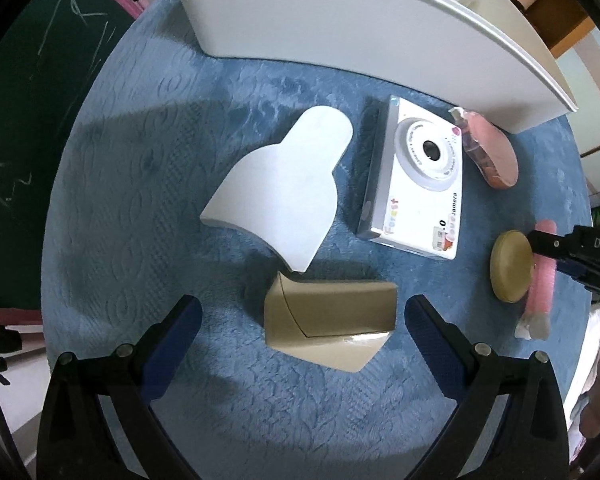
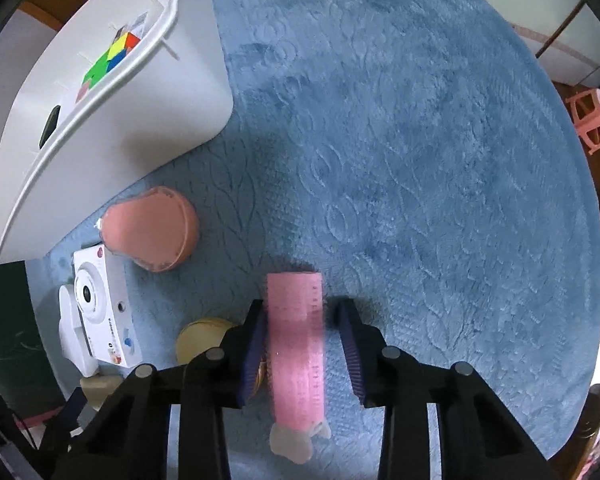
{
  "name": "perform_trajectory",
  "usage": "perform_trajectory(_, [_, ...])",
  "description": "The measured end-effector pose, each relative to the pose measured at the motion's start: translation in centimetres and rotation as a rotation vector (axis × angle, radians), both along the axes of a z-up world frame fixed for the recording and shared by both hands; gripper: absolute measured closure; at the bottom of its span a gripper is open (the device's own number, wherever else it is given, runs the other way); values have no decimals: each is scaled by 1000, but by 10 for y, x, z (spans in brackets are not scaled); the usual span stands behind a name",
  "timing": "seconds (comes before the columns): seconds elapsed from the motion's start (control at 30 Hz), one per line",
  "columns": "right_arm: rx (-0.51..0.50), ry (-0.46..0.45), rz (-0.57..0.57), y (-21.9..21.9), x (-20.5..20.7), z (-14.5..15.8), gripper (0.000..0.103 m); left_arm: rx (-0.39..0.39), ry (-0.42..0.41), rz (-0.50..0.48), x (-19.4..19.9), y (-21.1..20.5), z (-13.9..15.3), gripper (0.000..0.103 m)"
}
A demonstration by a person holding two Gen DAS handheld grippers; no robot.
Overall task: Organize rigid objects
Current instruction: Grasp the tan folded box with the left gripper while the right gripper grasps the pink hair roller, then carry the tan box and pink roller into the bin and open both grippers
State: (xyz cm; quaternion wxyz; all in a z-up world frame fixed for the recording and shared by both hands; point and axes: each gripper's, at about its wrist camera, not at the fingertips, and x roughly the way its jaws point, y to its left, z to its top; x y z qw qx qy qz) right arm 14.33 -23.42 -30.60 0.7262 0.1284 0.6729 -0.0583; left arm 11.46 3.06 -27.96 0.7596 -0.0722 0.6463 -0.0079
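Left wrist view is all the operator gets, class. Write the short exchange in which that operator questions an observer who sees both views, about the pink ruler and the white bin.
Operator: I see only the tip of the other claw at my right edge. Is it around the pink ruler?
Observer: Yes. The right claw straddles the pink ruler. One pad touches its edge and the other stands clear of it, so there is no grip yet.
Operator: I see only the outer wall of the white bin. Is anything inside?
Observer: Yes. The white bin already holds a colourful puzzle cube, near its rim.
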Motion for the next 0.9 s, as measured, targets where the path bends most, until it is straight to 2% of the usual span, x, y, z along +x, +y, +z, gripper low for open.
perform_trajectory(0.1, [-19, -6, 7, 4, 0, -2, 73, 19, -7, 7, -3, 0, -2, 6])
perform_trajectory(0.17, [-23, -9, 8, 6, 1, -3, 75, 13, -4, 11, -1, 2, -7, 18])
perform_trajectory(0.23, [-24, -10, 7, 8, 2, -4, 75, 14, -8, 18, -4, 2, -7, 23])
perform_trajectory(0.3, [-25, -14, 8, 11, 3, -4, 76, 22, -18, 16, -6, 1, -6, 36])
perform_trajectory(0.47, [-17, -30, 27, 17, -6, 6, 78, 52, -28, 16, -13, -2, -5, 37])
perform_trajectory(0.67, [-15, -71, 70, 20, -19, 32, 78, 58, -72, 2, -25, -7, 14, 37])
perform_trajectory(0.9, [-19, -152, 130, 29, -42, 78, 78, 44, -140, -12, -29, -9, 71, 37])
